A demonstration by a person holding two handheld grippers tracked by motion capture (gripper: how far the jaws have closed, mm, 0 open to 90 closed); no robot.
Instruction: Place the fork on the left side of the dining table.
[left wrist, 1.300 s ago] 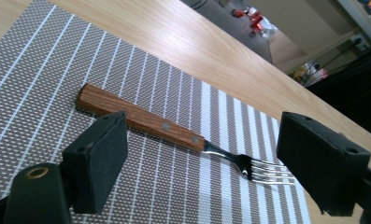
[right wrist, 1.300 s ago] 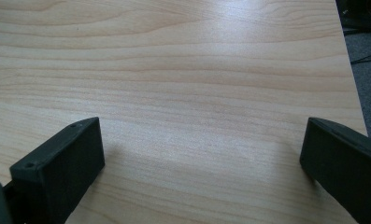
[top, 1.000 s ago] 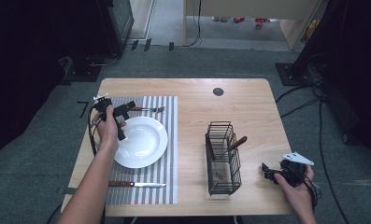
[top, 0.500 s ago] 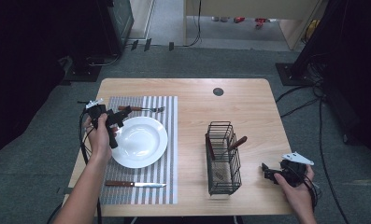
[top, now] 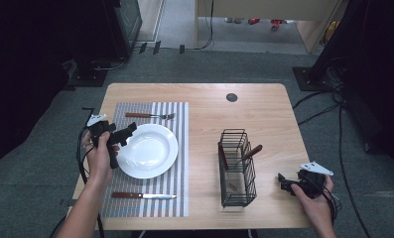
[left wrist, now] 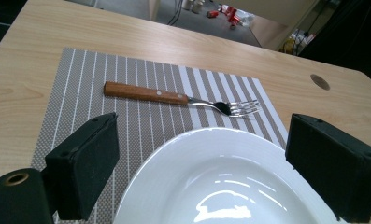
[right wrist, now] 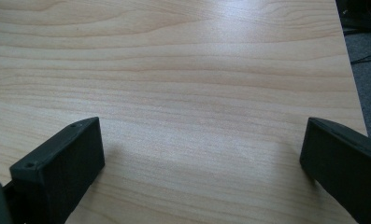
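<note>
Left gripper (left wrist: pixel 199 163) wide open, empty, over plate (left wrist: pixel 230 182); fork (left wrist: pixel 174 98) just beyond. Right gripper (right wrist: pixel 202 172) open, empty, over bare worktop (right wrist: pixel 197 70).

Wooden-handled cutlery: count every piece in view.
4. A fork lies on the placemat beyond the plate, a knife on its near side, and two handles stand in the wire caddy; more may be hidden inside.
</note>
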